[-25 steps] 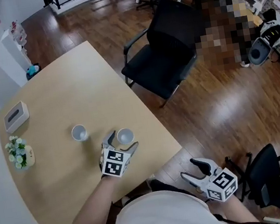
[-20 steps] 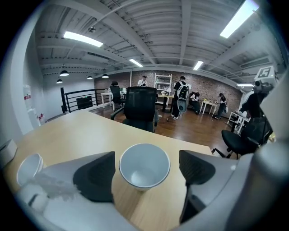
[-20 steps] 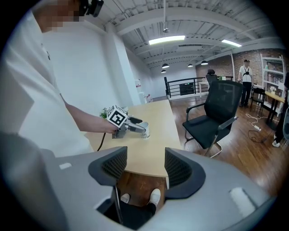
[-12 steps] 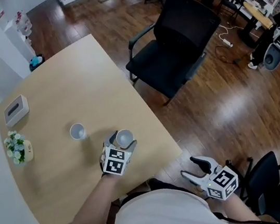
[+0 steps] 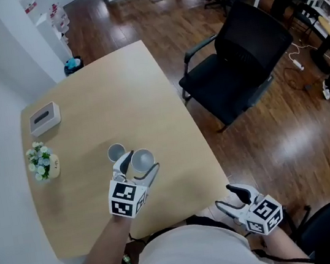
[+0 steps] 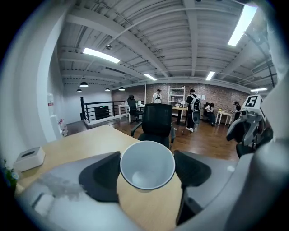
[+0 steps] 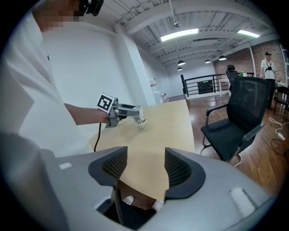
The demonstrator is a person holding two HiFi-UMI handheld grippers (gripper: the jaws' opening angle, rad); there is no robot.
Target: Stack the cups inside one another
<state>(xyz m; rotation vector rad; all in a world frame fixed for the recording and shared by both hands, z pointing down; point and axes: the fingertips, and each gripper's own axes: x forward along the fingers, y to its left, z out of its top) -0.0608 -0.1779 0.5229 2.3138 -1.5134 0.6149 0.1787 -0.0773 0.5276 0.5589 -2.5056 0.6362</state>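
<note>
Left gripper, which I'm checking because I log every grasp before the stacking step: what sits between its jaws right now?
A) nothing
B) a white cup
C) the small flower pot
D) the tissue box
B: the left gripper view shows the white cup, mouth toward the camera, between both jaws, and in the head view the left gripper is around it beside the second cup.

Head view steeply down on table (image 5: pixel 86 103), both gripper views low, near, facing across it; chair (image 5: pixel 241 66) shared
</note>
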